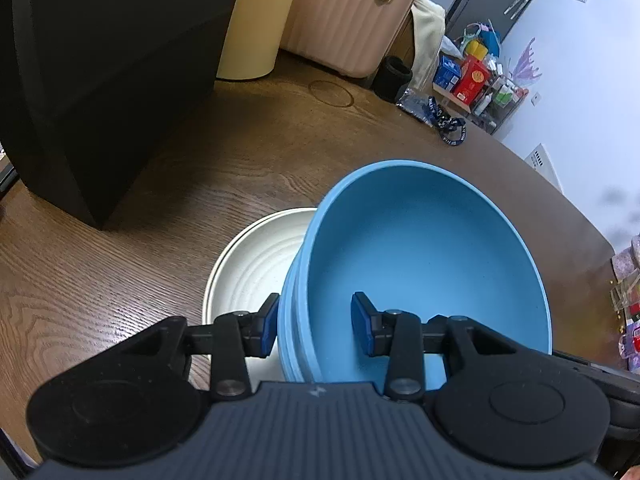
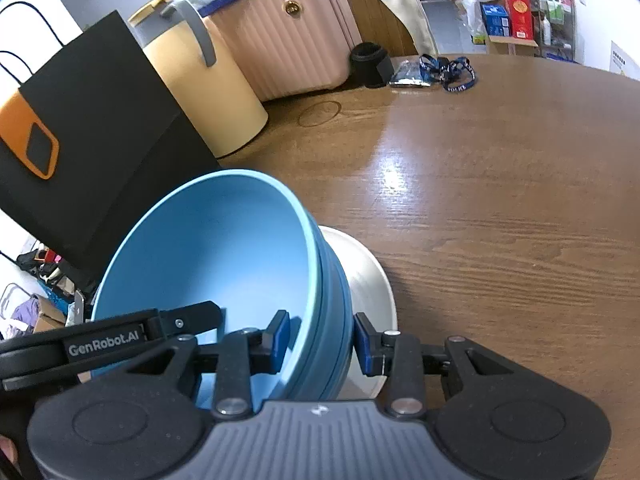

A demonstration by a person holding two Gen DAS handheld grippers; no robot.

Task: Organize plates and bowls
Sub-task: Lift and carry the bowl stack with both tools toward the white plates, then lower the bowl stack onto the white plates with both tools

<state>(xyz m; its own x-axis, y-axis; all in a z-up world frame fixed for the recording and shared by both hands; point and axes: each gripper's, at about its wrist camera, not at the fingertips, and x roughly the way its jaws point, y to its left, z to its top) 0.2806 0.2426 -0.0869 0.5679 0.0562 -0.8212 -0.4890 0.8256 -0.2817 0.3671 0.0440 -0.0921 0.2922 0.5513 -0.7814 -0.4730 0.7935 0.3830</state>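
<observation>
Left wrist view: left claw [image 1: 314, 326] is clamped on the near-left wall of a stack of blue bowls [image 1: 432, 264], one blue pad [image 1: 269, 326] outside on the ribbed rims, the other inside the top bowl. The stack is seen tilted, partly over a white ridged plate [image 1: 256, 268] that lies flat on the wooden counter [image 1: 160, 208]. Whether the stack's base touches the plate cannot be told. A black paper bag [image 1: 100, 80] stands to the left, a cream bin [image 1: 256, 24] and pink suitcase [image 1: 348, 16] behind it. Blue lanyards [image 1: 448, 120] are seen at the counter's far edge.

Right wrist view: right claw [image 2: 320, 340] is clamped on the opposite wall of the same blue bowl stack [image 2: 216, 256], one pad [image 2: 280, 338] inside, the other outside against the stacked rims. The left claw's arm, marked GenRobot.AI [image 2: 104, 344], is seen reaching into the bowl from the left. The white plate [image 2: 368, 280] shows below and right of the stack, on the counter [image 2: 500, 200]. The black bag with orange logo [image 2: 80, 128], cream bin [image 2: 200, 80], pink suitcase [image 2: 288, 28] and a black cup [image 2: 370, 62] are lined along the back.
</observation>
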